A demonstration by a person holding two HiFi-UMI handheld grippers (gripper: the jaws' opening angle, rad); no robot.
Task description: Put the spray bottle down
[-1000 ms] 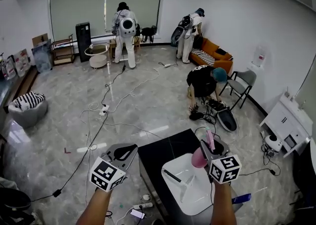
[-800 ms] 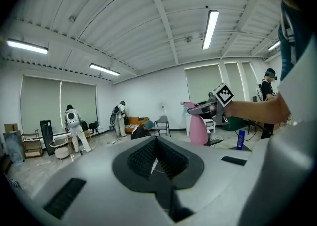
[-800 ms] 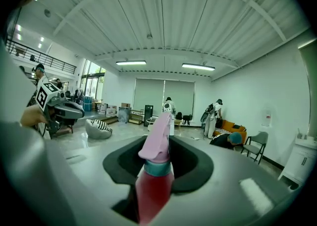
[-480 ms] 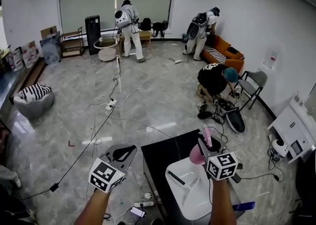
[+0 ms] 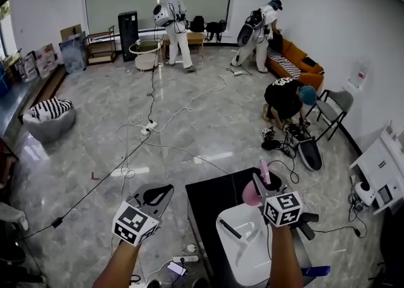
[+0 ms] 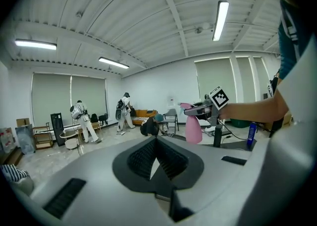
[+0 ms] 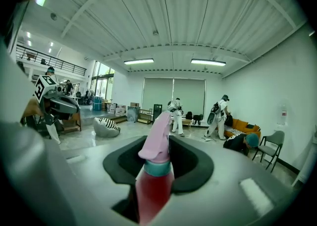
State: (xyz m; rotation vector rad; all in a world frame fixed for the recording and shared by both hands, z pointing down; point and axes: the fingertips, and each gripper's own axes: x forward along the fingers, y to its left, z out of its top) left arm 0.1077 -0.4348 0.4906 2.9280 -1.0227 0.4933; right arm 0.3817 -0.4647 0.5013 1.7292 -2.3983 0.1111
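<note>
My right gripper (image 5: 259, 186) is shut on a pink spray bottle (image 5: 252, 196) and holds it upright above the far part of a black table (image 5: 211, 201). In the right gripper view the bottle's pink head (image 7: 157, 138) stands up between the jaws of my right gripper (image 7: 159, 146), with a teal collar and reddish body below. My left gripper (image 5: 170, 187) hangs left of the table, over the floor, its jaws shut on nothing. The left gripper view shows the left gripper (image 6: 156, 139) with its ridged pads meeting at the tip, and the spray bottle (image 6: 192, 131) off to the right.
A white moulded object (image 5: 249, 246) with a dark pen-like thing (image 5: 230, 228) on it lies on the table's near half. A blue bottle (image 5: 315, 271) stands at the table's right. Cables (image 5: 151, 135) and a power strip (image 5: 182, 259) lie on the floor. A person (image 5: 287, 98) crouches beyond the table.
The head view has swung up, so that the far wall and the people there sit lower in the picture. Both grippers stay close to where they were, and the bottle is still held.
</note>
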